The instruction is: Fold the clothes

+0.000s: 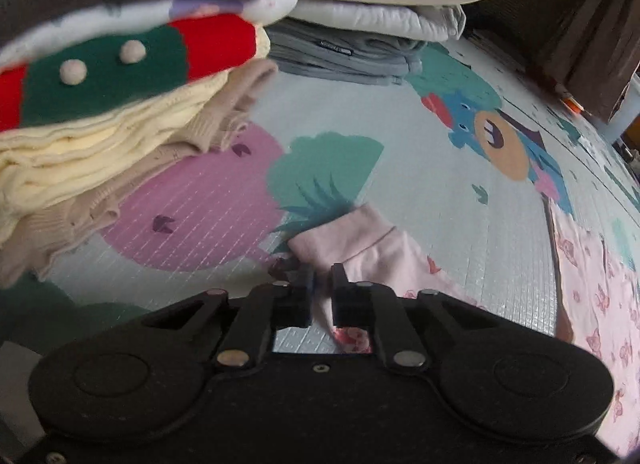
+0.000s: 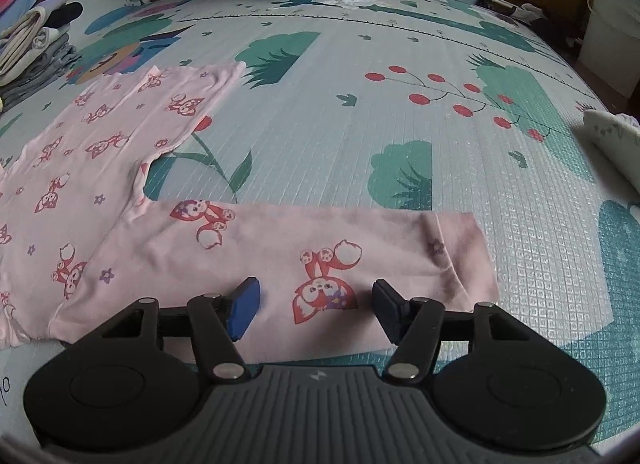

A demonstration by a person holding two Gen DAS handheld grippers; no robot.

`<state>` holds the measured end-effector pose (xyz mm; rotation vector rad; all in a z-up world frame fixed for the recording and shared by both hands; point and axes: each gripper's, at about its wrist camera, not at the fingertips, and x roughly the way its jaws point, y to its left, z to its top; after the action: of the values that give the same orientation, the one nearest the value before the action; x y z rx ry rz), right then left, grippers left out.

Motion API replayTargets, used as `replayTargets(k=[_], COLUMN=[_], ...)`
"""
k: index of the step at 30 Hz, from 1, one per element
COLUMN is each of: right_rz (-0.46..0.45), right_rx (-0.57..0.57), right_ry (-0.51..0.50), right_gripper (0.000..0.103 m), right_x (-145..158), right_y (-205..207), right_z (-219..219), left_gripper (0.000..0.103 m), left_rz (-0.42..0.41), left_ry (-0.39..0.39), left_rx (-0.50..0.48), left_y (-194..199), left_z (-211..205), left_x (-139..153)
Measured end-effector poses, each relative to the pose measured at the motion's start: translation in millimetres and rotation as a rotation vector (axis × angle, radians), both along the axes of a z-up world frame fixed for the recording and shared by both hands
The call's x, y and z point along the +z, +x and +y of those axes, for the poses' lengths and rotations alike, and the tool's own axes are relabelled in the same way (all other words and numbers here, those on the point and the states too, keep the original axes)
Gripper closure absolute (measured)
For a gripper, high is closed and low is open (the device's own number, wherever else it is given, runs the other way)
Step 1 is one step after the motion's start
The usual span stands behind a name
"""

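Play mat fills both views; I read it as the floor work surface. Pink pyjama top lies spread flat across left and centre of the right view, one sleeve stretched toward lower right, presumably laid out for folding. Folded stacks sit upper left in the left view, parked clear, finished I'd guess. Left gripper angled downward at lower centre, jaws clamped on a pink cuff, likely to carry it over. Right gripper tilted down over the sleeve, jaws apart, straddling a fox print, gripping nothing.
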<state>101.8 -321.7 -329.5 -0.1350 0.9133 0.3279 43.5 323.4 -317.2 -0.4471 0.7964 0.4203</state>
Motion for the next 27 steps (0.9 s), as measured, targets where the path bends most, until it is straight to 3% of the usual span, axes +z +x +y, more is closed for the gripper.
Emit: replayTargets(k=[4, 7, 11, 14, 18, 22, 27], right_rz=[0.003, -0.003, -0.005, -0.026, -0.031, -0.034, -0.084], right_rx=[-0.012, -0.011, -0.010, -0.005, -0.007, -0.037, -0.065], right_ry=[0.001, 0.000, -0.002, 0.004, -0.002, -0.005, 0.006], right_gripper=[0.041, 0.040, 0.040, 0.040, 0.040, 0.042, 0.042], right_x=[0, -1, 2, 7, 5, 5, 14], right_y=[1, 1, 1, -4, -6, -8, -8], right_z=[-2, -1, -1, -3, -5, -12, -21], left_gripper=[0.099, 0.098, 0.064, 0.062, 0.062, 0.062, 0.062], left_rz=[-0.020, 0.033, 0.063, 0.050, -0.001, 0.021, -0.045], left_ry=[0.073, 0.084, 0.208, 0.336, 0.307, 0.292, 0.212], left_rx=[0.054, 0.010, 0.013, -0.062, -0.253, -0.364, -0.579], left_y=[-18, -16, -16, -13, -8, -3, -3], left_z=[5, 9, 5, -15, -47, -75, -127], left_x=[18, 7, 7, 17, 13, 3, 9])
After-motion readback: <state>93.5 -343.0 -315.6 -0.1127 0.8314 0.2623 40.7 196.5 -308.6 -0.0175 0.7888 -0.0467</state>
